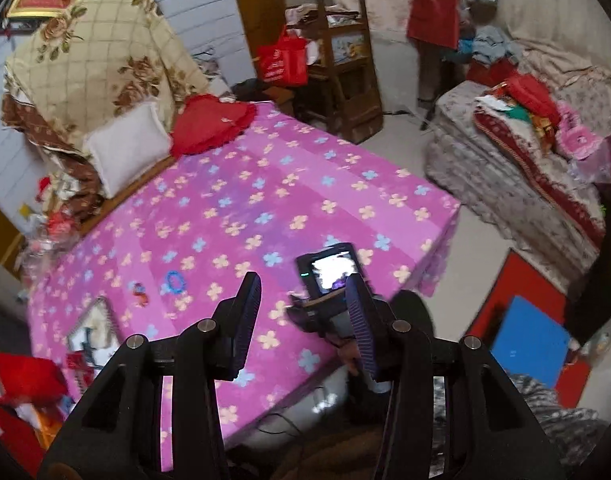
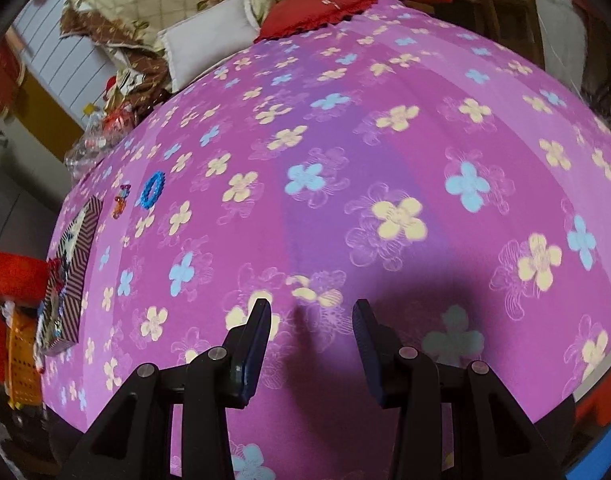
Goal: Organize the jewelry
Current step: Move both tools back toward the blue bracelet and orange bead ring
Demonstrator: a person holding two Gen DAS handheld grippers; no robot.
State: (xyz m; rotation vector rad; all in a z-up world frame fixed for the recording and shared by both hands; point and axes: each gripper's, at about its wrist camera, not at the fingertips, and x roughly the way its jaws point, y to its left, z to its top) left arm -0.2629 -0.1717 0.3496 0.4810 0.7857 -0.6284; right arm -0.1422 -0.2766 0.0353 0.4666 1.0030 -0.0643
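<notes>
Two claws [image 1: 303,294] [image 2: 311,314] part-open (both empty); blue bracelet [image 2: 153,191] well left of right claw, on bedspread [image 2: 345,140].

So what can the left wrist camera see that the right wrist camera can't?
Only the left wrist view: the right gripper from outside with its lit screen, a wooden chair and a blue mat on the floor. Only the right wrist view: nothing extra worth naming. Both: the flowered pink bedspread, blue bracelet, striped box, red pillow.

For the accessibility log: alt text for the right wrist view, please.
Open, empty jaws of the right gripper hover over a pink flowered bedspread. Far left lie a blue ring, a small red trinket and a striped box.
</notes>
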